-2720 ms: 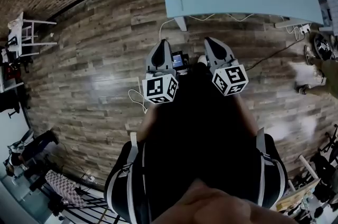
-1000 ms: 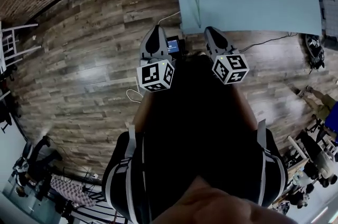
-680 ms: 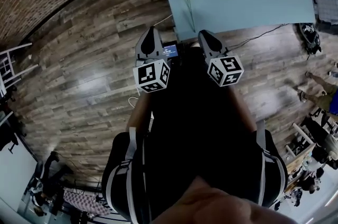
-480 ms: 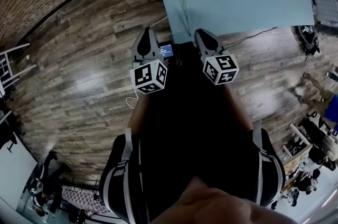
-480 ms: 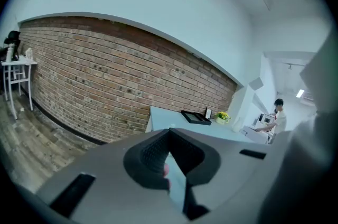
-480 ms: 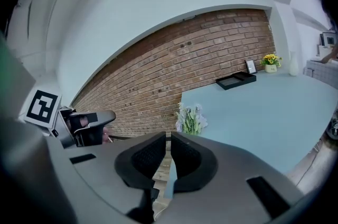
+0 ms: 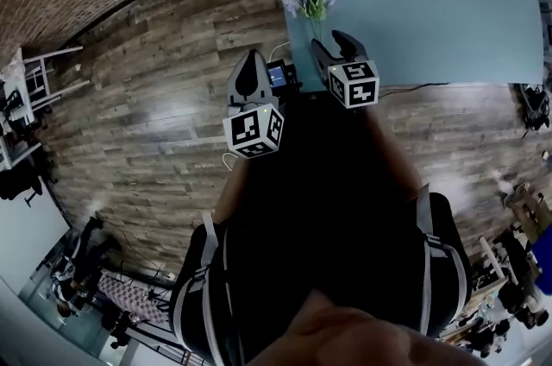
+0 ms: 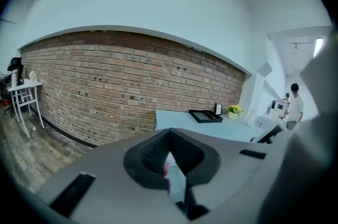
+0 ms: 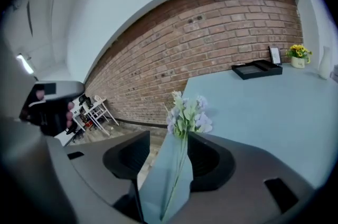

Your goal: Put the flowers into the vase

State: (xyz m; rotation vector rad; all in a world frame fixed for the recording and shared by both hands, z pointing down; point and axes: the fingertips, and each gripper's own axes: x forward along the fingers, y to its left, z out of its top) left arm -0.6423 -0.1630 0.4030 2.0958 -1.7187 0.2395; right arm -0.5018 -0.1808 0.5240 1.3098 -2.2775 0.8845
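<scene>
Right claw [image 9: 168, 157], its jaws just spread, straddles the stem of the lilac flower sprig [image 9: 186, 112] lying at the blue desk's [image 9: 253, 106] near corner. It seems ready to pinch. Left claw [image 8: 169, 138] is pressed together, empty.

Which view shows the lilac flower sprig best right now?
The right gripper view: the flower sprig lies close ahead, blooms and stem clear. The head view shows it small, from above; the left gripper view misses it.
</scene>
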